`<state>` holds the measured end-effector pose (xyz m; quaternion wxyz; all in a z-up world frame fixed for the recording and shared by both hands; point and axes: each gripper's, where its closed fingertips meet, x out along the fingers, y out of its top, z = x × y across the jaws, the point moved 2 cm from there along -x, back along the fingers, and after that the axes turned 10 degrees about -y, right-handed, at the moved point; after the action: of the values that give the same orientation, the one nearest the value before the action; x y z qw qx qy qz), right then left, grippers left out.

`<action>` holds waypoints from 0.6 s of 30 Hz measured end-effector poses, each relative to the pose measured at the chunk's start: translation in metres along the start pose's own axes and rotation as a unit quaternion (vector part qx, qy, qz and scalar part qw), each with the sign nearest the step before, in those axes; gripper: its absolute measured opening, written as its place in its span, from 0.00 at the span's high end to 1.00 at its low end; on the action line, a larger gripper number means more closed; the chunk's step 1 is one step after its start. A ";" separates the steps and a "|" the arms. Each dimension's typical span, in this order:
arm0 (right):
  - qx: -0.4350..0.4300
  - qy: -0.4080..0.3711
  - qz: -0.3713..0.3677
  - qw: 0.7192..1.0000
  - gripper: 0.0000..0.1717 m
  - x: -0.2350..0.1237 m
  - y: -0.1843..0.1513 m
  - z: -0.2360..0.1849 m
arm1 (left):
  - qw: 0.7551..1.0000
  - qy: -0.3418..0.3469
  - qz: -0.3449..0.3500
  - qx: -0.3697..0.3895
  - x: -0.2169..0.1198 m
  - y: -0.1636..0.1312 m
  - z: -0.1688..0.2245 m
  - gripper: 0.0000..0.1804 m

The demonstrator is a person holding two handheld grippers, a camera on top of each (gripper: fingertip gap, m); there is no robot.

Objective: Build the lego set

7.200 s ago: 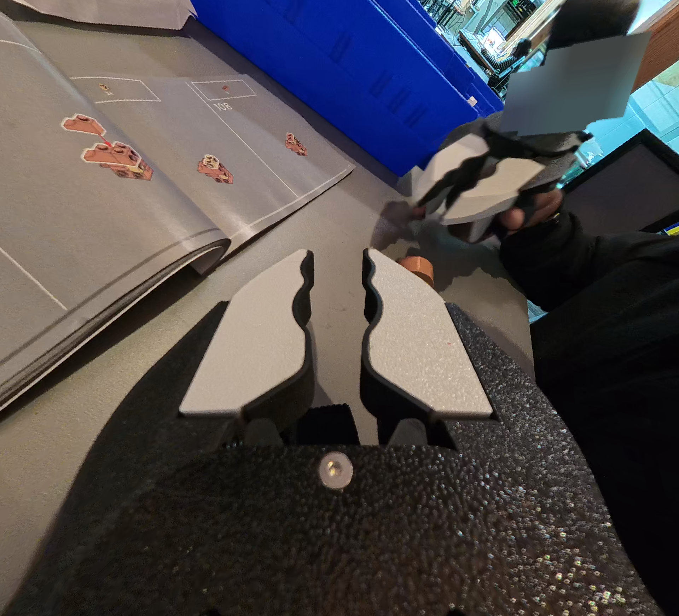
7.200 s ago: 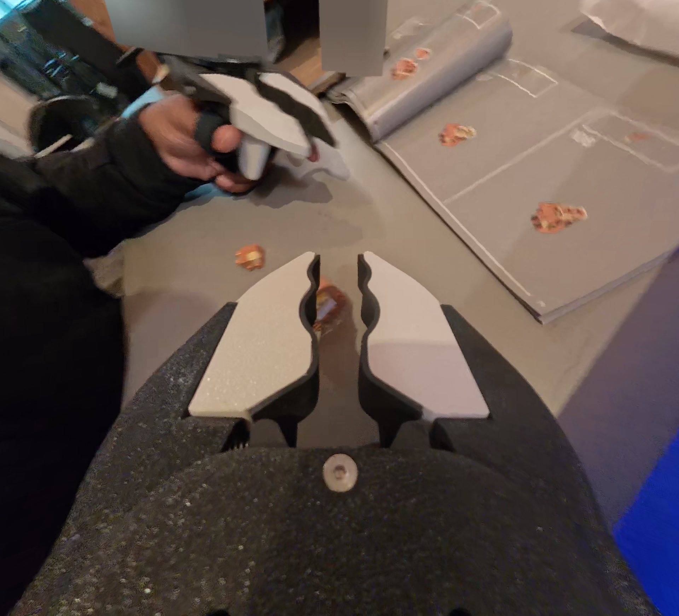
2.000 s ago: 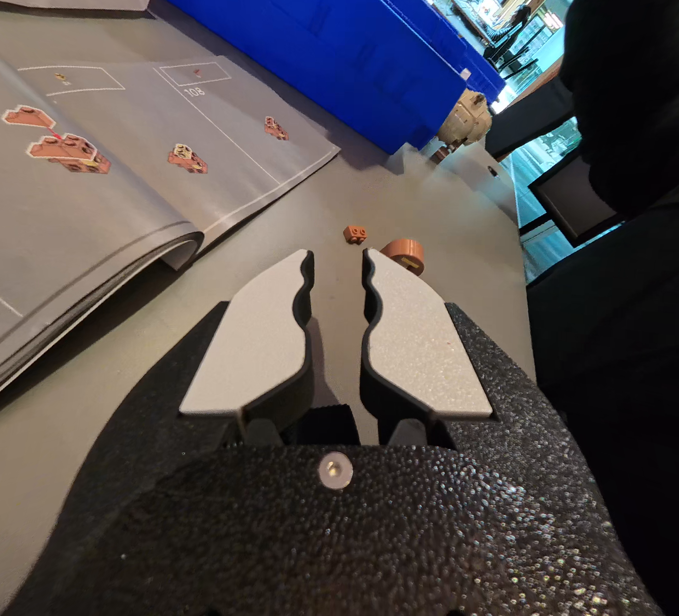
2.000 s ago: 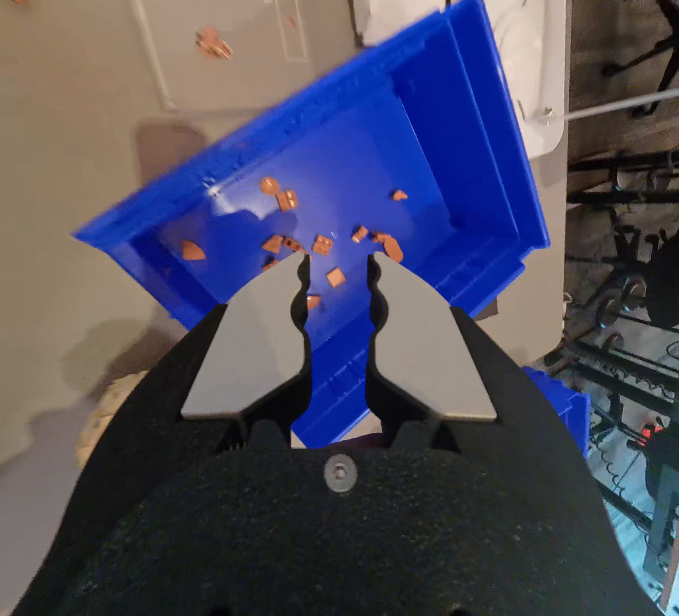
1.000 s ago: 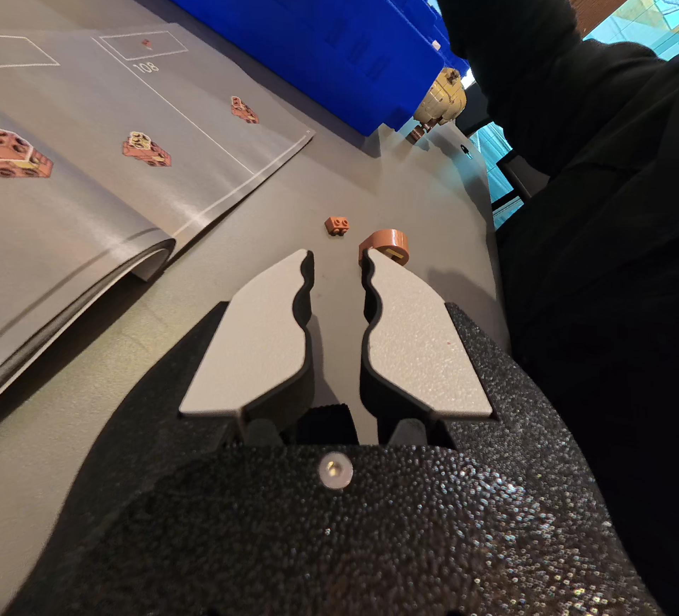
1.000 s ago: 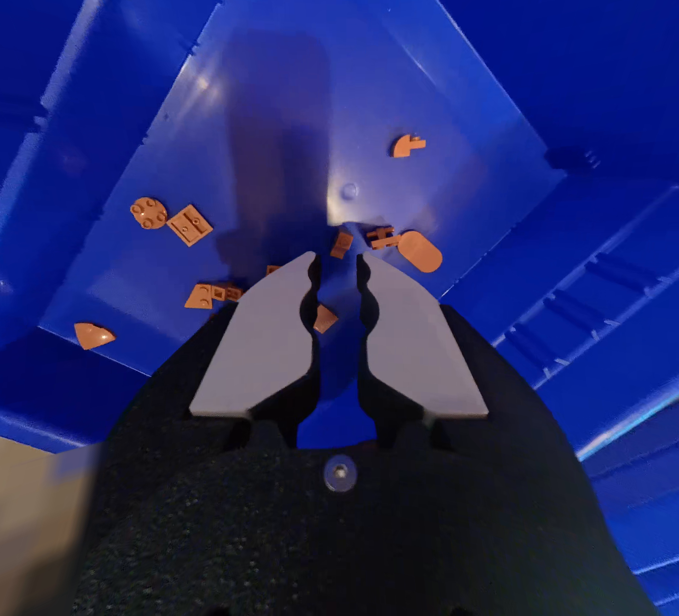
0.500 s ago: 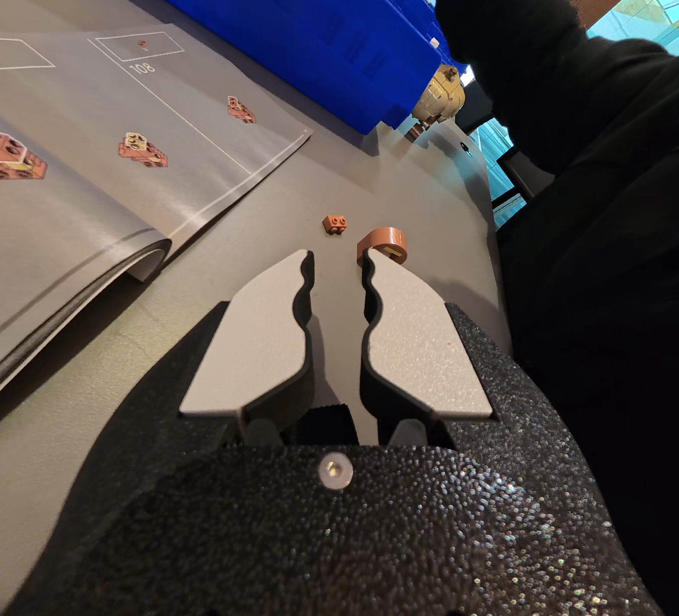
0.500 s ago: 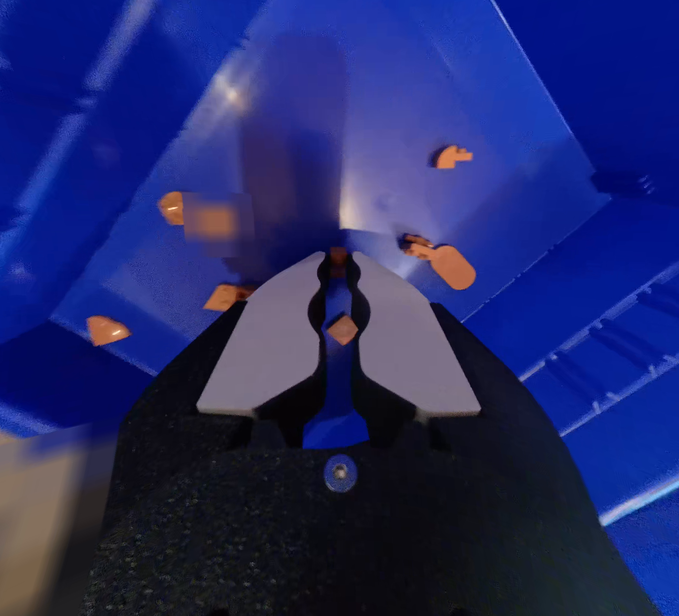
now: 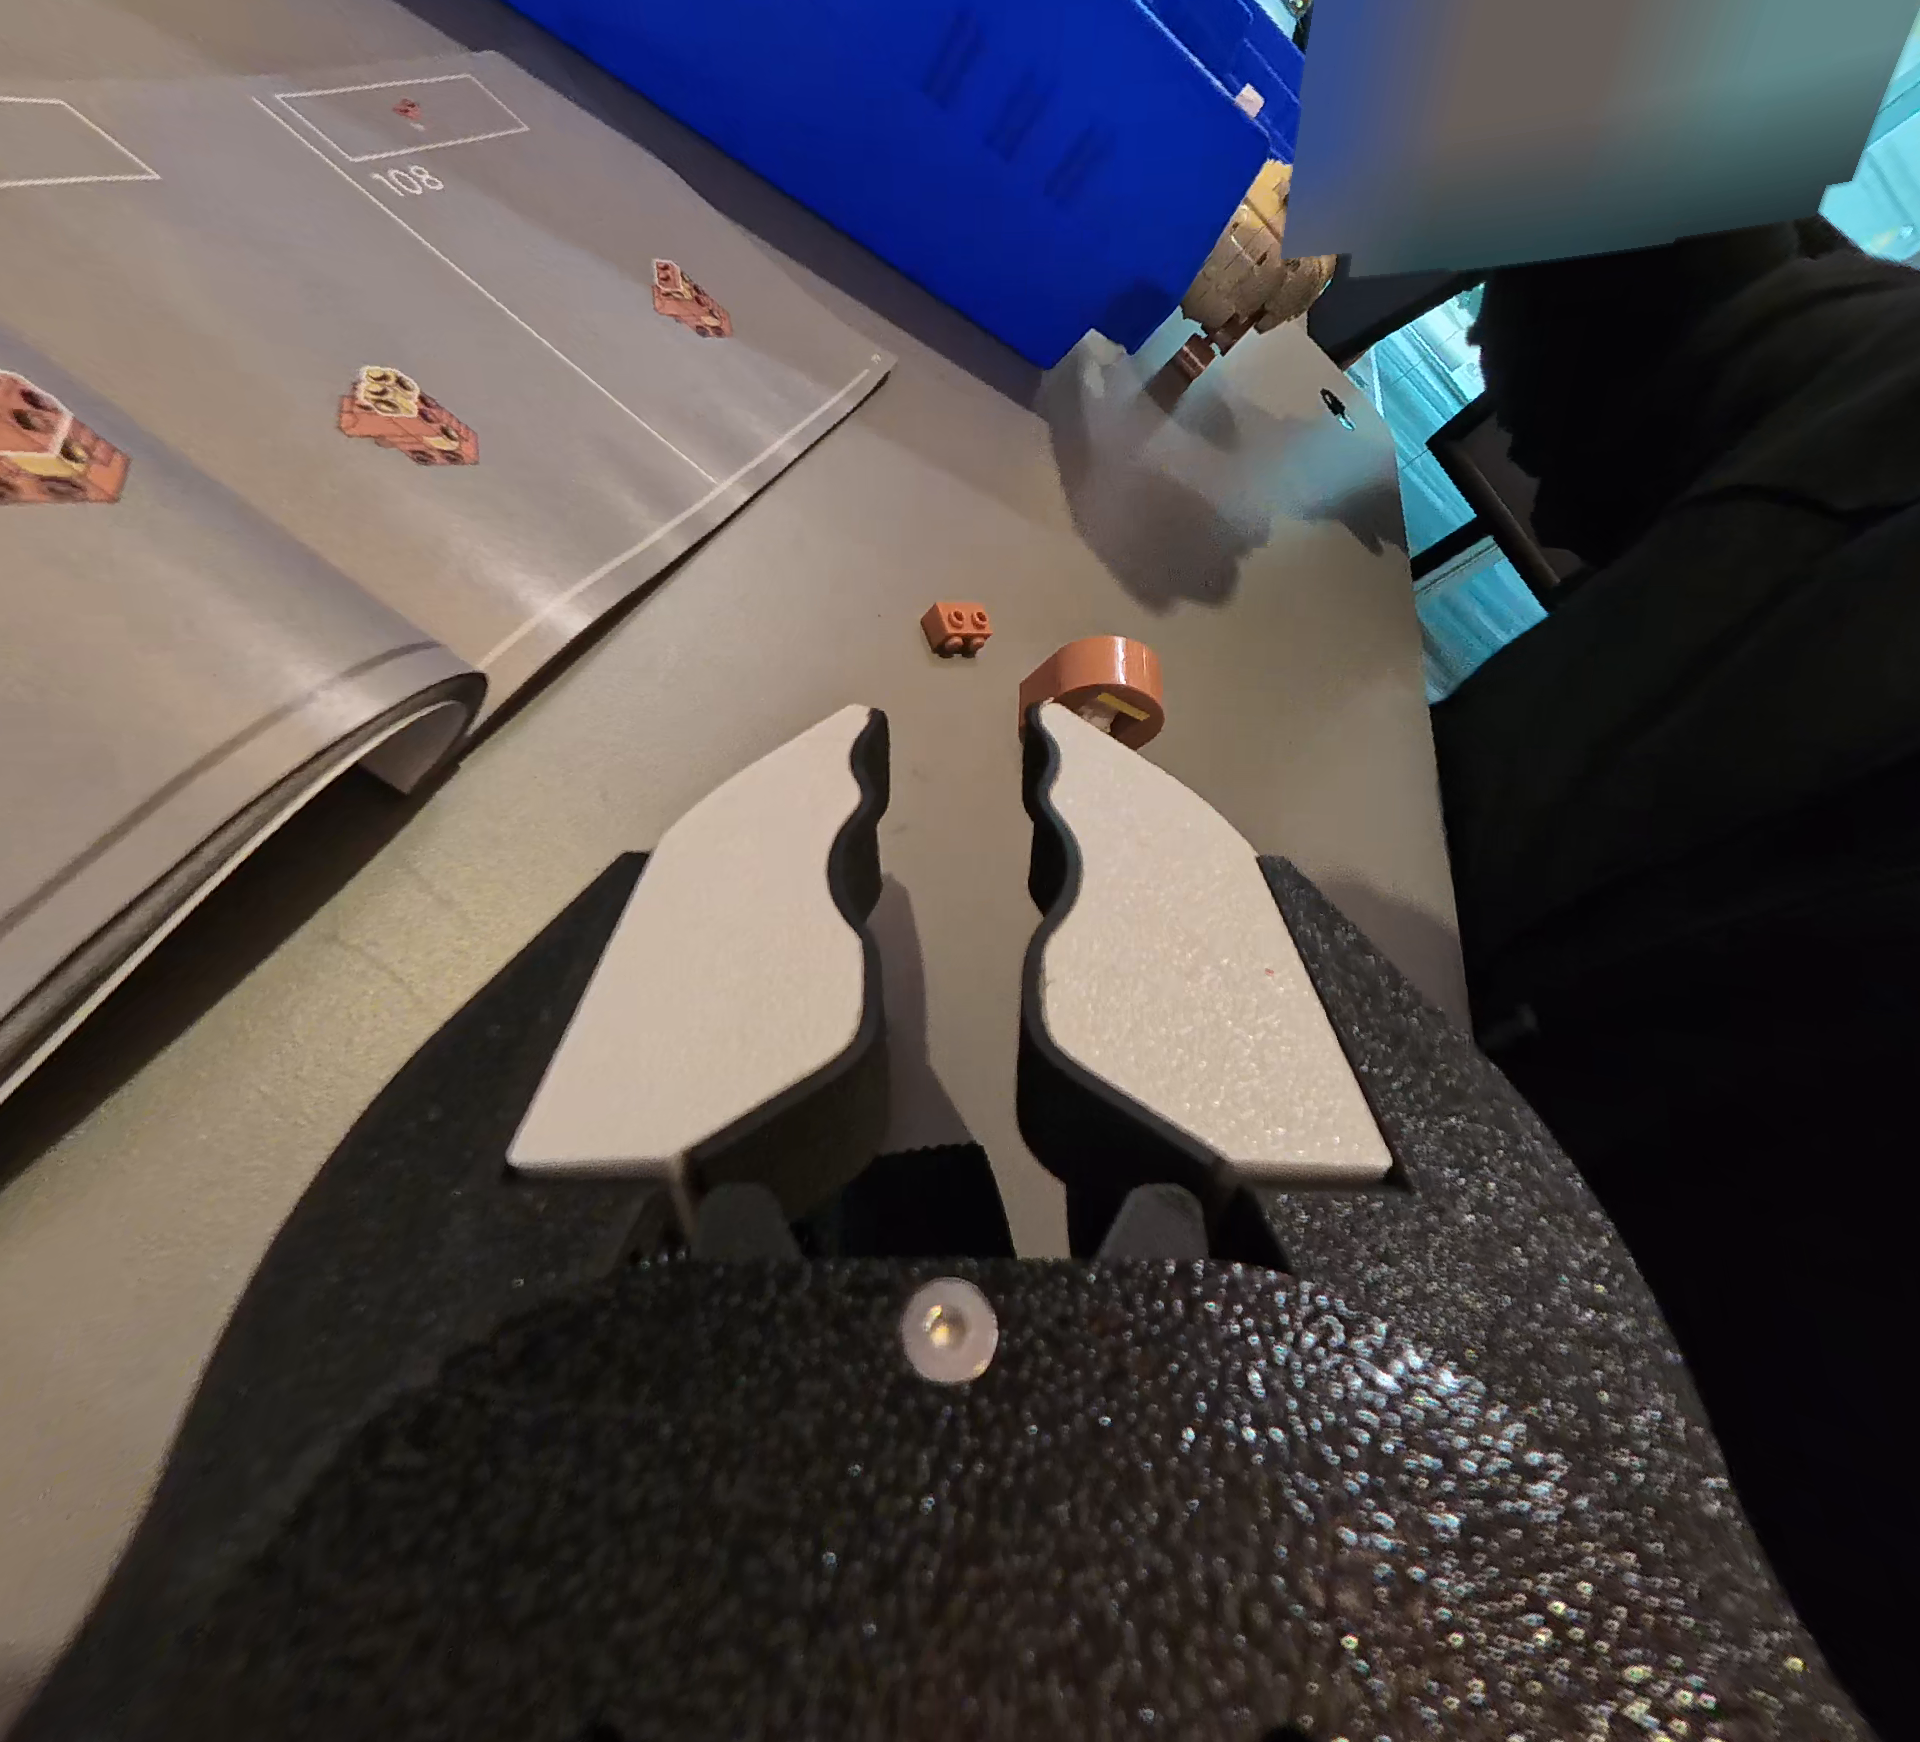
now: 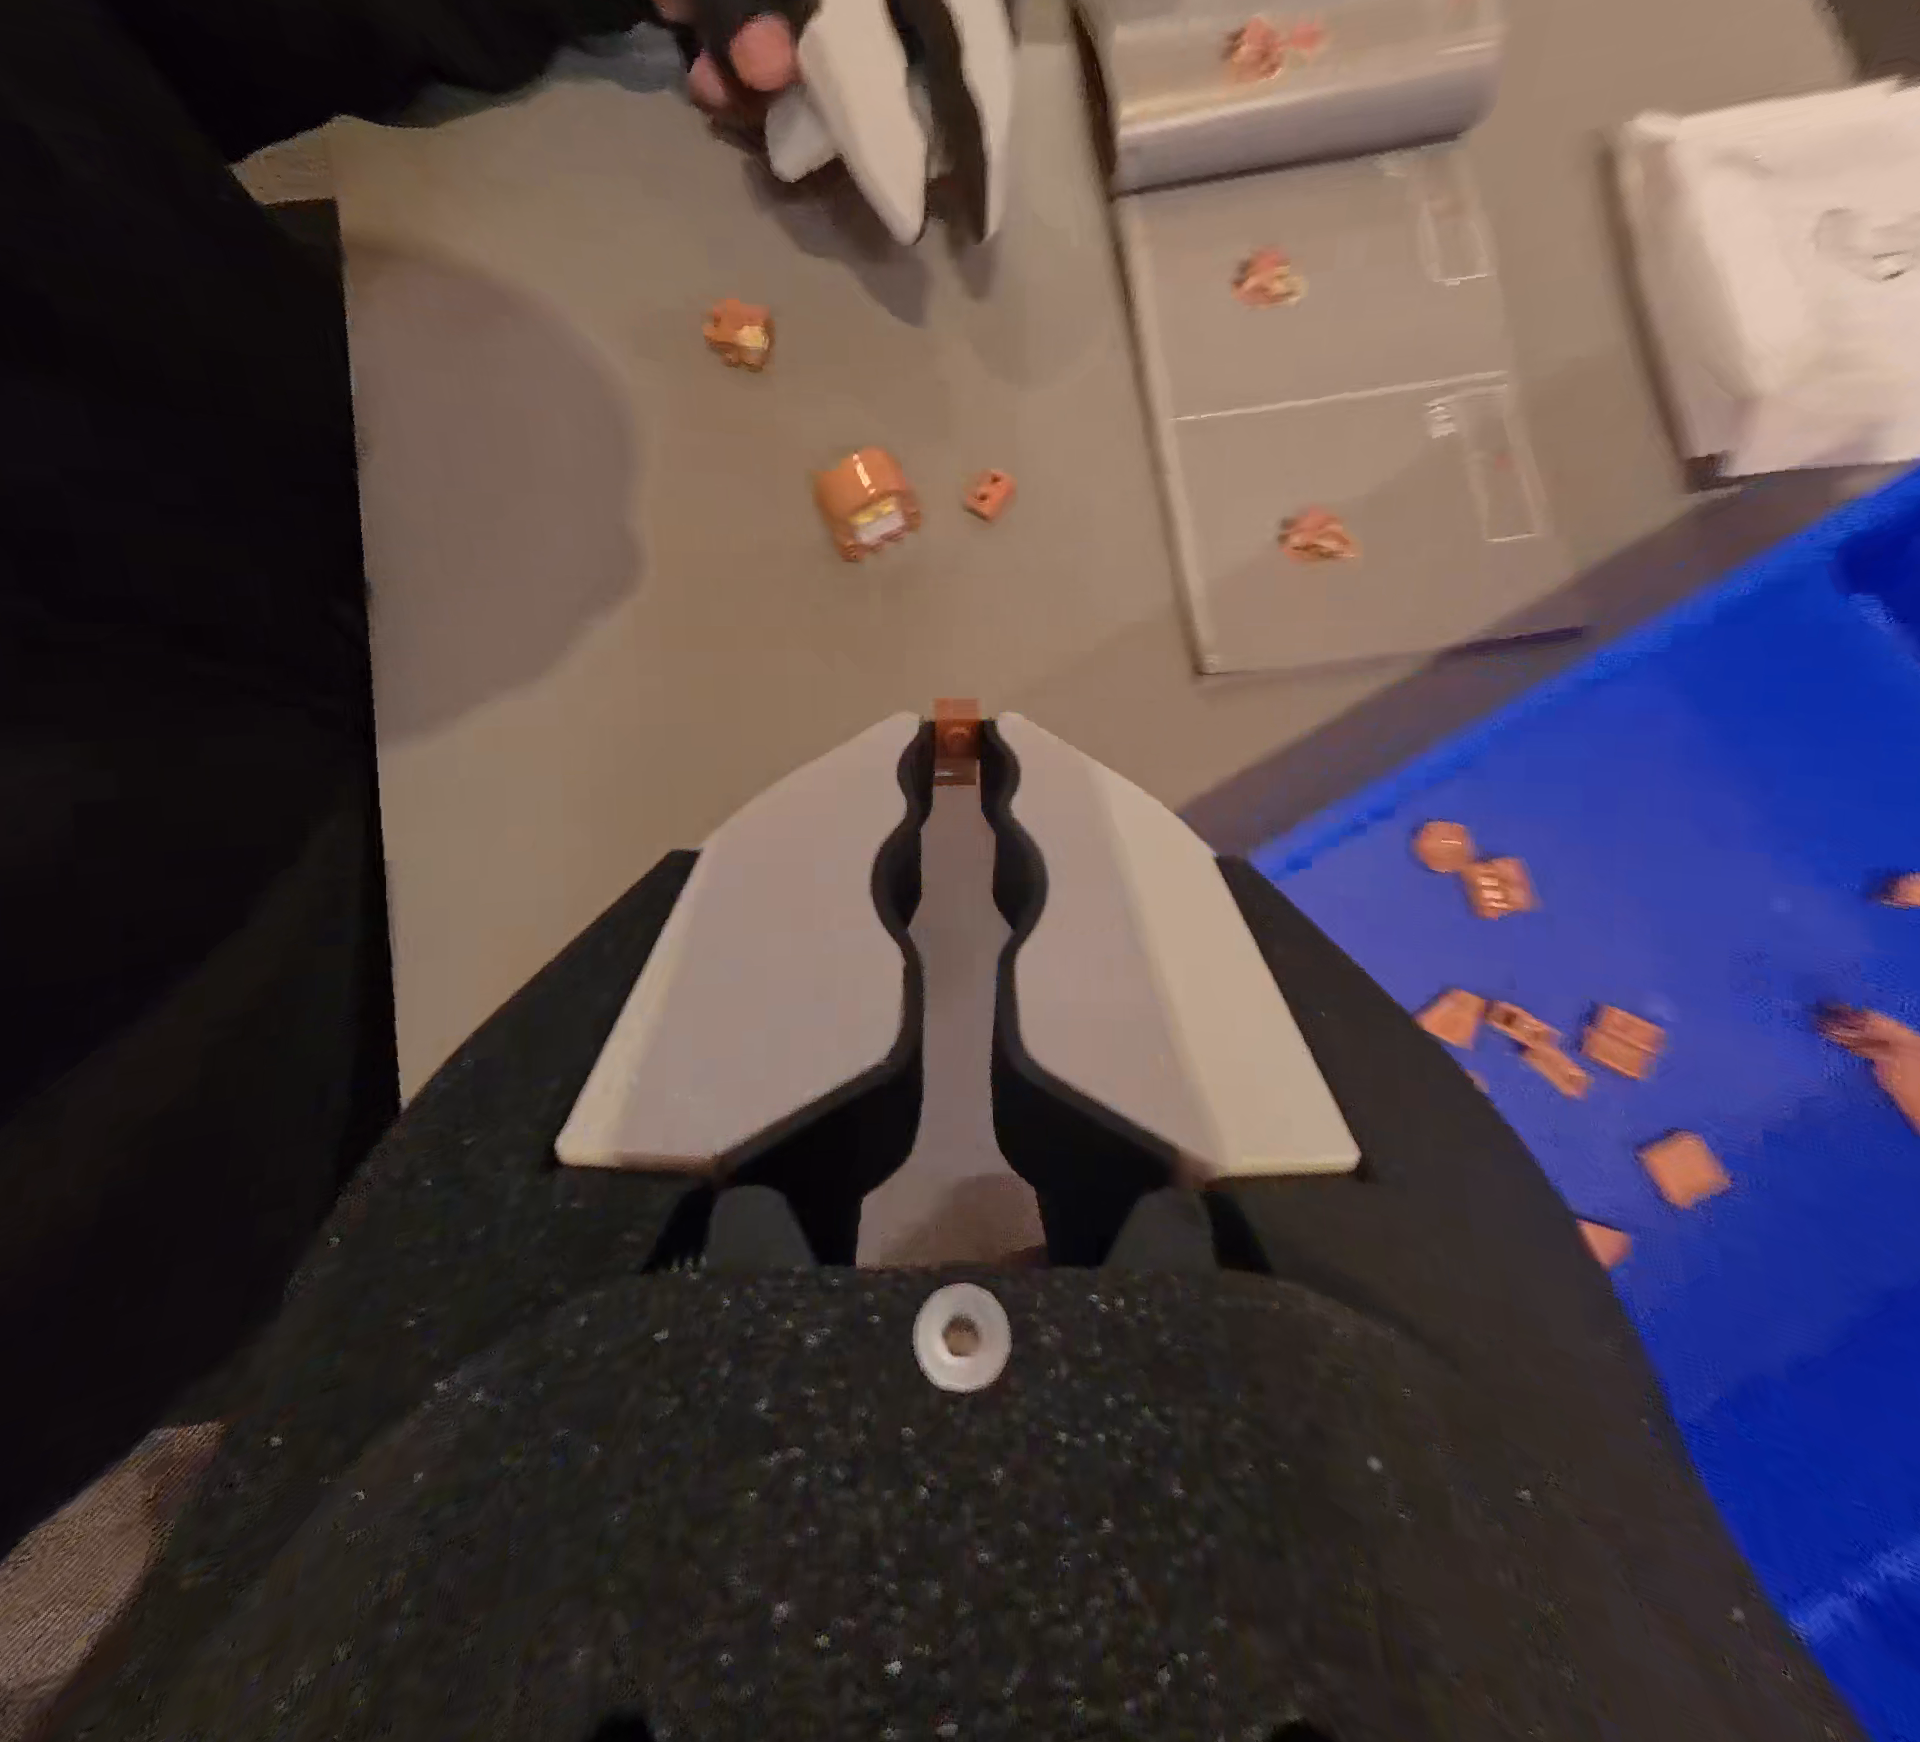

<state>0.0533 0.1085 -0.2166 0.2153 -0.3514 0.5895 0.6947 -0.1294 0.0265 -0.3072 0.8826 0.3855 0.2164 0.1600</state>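
Note:
My right gripper (image 10: 956,742) is shut on a small orange-brown brick (image 10: 956,745), pinched at the fingertips above the grey table (image 10: 644,684) beside the blue bin (image 10: 1662,861). My left gripper (image 9: 954,726) is open and empty, low over the table. Just ahead of it lie a small brown two-stud brick (image 9: 957,627) and a rounded brown assembly (image 9: 1101,679) that sits against the tip of its right finger. In the right wrist view the left gripper (image 10: 940,222) shows at the top, with the rounded assembly (image 10: 868,503), the small brick (image 10: 989,494) and another brown piece (image 10: 740,333) below it.
An open grey instruction booklet (image 9: 364,342) (image 10: 1340,404) lies on the table. The blue bin (image 9: 831,30) holds several loose orange-brown pieces (image 10: 1538,1038). A tan brick model (image 9: 1242,279) stands at the bin's end. A white bag (image 10: 1787,269) lies beyond the booklet. A person's dark sleeve is at the side. Spacing between my two grippers at the tips: around 20 cm.
My right gripper shut on a small orange-brown brick inside the blue bin, then lifted out and swung over the table with it. My left gripper stayed open and nearly still.

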 end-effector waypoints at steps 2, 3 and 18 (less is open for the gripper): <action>-0.008 -0.008 -0.042 0.999 0.95 0.028 -0.012 -0.015 | 1.000 0.000 0.004 -0.001 -0.001 0.001 0.000 0.87; -0.012 -0.013 -0.066 0.998 0.95 0.042 -0.020 -0.021 | 1.000 0.000 0.005 -0.001 -0.001 0.001 0.000 0.87; -0.054 -0.030 -0.107 0.992 0.84 0.023 -0.021 -0.016 | 1.000 0.004 0.002 0.008 -0.001 -0.001 0.003 0.87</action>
<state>0.0570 0.0950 -0.2483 0.2867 -0.4027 0.5032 0.7088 -0.1291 0.0233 -0.3062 0.8785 0.3920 0.2203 0.1613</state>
